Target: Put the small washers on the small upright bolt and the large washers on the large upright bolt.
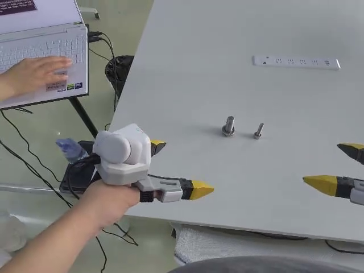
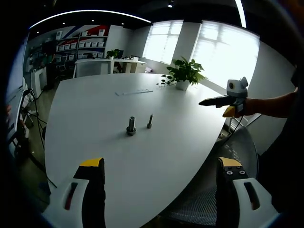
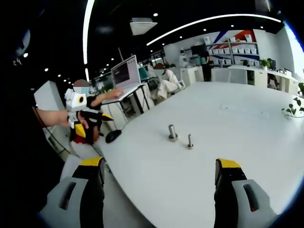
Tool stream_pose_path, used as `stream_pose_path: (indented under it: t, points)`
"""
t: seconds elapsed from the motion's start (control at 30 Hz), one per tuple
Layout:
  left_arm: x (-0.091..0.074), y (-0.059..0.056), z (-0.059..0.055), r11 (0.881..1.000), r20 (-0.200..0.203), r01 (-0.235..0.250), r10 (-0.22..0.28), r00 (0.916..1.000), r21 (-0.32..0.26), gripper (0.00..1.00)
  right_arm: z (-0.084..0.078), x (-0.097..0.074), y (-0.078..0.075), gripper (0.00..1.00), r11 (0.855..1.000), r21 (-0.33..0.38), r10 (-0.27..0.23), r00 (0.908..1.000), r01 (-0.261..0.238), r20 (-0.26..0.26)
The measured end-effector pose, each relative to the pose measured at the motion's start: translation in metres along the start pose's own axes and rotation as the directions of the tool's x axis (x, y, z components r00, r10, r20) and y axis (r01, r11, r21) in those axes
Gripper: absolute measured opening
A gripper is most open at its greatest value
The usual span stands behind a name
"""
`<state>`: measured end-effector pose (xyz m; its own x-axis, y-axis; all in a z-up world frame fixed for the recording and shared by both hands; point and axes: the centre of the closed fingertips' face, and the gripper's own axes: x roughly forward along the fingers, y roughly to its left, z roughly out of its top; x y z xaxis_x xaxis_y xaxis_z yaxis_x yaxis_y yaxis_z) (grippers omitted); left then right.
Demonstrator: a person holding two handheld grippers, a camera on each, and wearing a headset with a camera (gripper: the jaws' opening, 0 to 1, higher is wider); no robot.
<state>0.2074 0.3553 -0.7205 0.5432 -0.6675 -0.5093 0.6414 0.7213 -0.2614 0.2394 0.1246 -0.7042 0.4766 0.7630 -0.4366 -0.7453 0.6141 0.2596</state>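
Left gripper (image 1: pixel 182 166) and right gripper (image 1: pixel 327 165) gape open, empty, by the near edge of the bench (image 1: pixel 199 68) — a clumsy poke could tip the large bolt (image 1: pixel 228 126) or small bolt (image 1: pixel 259 131).

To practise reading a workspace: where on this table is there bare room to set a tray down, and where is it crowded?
Bare table runs from the power strip to the large bolt and small bolt. More free surface lies in front of the bolts, between the left gripper and right gripper. Tightest: the narrow gap between the two bolts.
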Motion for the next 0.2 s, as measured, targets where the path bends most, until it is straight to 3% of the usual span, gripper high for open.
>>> stream_pose_path:
  t: [0.2]
  points:
    - [-0.001,0.000,-0.012,1.000,-0.023,-0.007,0.008,0.9997,0.014,0.99,-0.018,0.002,0.004,1.00,1.000,-0.016,0.005,0.9983,-0.006,-0.058]
